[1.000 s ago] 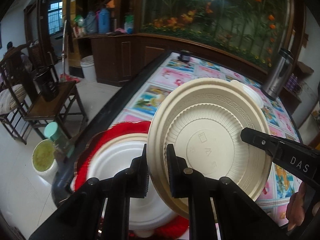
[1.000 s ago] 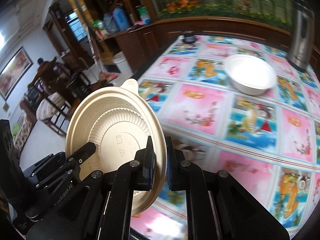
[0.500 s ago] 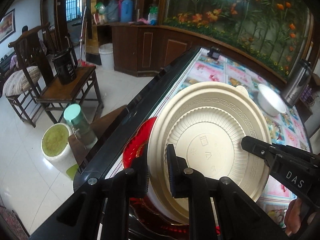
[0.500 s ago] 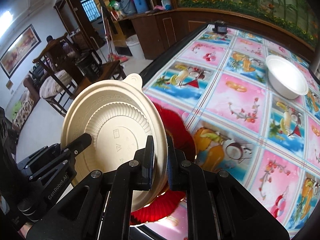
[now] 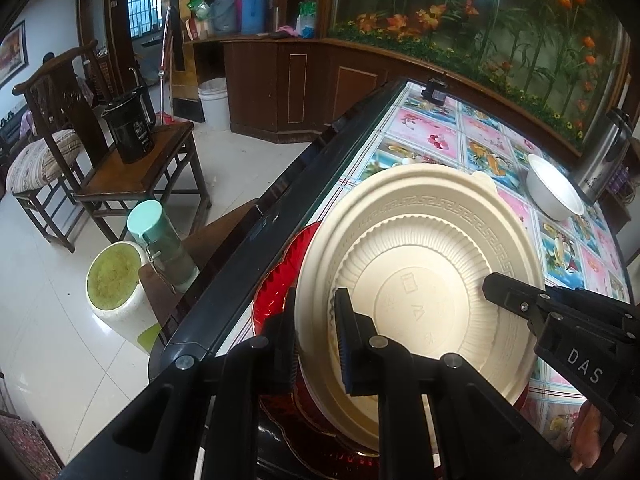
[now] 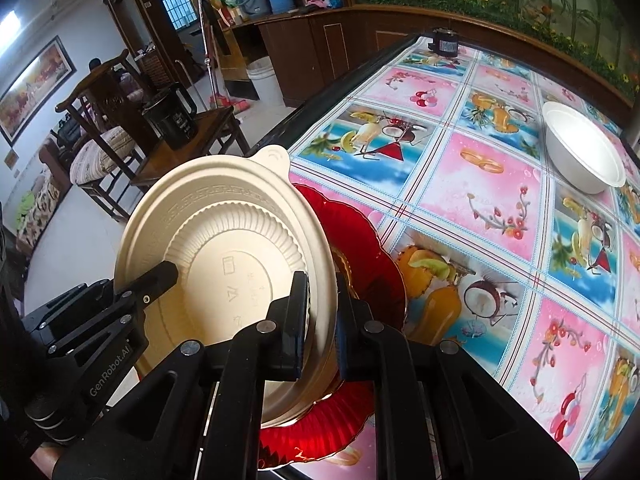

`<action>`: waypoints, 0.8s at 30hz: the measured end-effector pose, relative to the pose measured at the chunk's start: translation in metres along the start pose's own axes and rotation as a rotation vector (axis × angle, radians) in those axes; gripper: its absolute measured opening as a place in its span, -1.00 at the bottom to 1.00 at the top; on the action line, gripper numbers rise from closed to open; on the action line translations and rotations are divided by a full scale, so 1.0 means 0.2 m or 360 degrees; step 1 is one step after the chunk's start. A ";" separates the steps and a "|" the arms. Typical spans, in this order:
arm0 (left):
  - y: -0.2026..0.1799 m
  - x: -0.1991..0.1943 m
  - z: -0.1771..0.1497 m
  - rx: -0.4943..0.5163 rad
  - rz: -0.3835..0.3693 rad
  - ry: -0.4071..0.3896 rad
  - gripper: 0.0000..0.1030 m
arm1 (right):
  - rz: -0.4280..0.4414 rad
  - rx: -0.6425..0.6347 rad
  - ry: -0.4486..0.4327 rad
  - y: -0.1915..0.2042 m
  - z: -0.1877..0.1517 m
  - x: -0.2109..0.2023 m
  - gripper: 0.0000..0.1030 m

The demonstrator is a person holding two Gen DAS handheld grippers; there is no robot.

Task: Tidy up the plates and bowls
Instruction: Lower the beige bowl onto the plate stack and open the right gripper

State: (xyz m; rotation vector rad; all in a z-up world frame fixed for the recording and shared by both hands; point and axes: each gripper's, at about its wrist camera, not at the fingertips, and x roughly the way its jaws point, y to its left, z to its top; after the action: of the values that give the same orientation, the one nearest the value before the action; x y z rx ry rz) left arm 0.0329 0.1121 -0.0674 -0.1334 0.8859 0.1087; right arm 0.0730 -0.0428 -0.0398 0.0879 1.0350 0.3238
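Dining room; wooden chair [image 5: 132, 168] with a black jug [image 5: 130, 130] on its seat at far left, then the dark edge of a table [image 6: 460, 168] under a fruit-print cloth.

Left gripper [image 5: 316, 344]: jaws closed on the near rim of the beige plate [image 5: 424, 280]. The plate is held on edge, steeply tilted, underside toward the cameras, above a red plate [image 6: 360, 240] lying near the table edge. No long axis, being round; its small rim tab [image 6: 272, 158] points up and away.

Right gripper [image 6: 320, 328]: jaws clamped on the opposite rim of the same plate.

Risks, as judged: thin rim flexing or slipping if the two grips pull unevenly; red plate nudged toward the edge on set-down.

White bowl [image 6: 580, 148] sits well apart, far right.
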 end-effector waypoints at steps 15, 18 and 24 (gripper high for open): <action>0.04 -0.01 0.00 0.0034 -0.0093 0.0133 -0.67 | 0.0230 0.0176 0.0181 -0.08 0.00 0.02 -0.78; 0.05 -0.02 0.00 0.0037 -0.0087 0.0155 -0.50 | 0.0208 0.0148 0.0186 -0.06 0.00 0.02 -0.78; 0.13 -0.03 0.01 -0.0052 -0.0093 0.0173 -0.01 | 0.0209 0.0147 0.0170 -0.08 0.01 0.02 -0.77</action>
State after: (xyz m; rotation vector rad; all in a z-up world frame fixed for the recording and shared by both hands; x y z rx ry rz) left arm 0.0266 0.1374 -0.0625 -0.1969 0.9883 0.0617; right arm 0.0802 -0.0565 -0.0462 0.2244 1.1525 0.4033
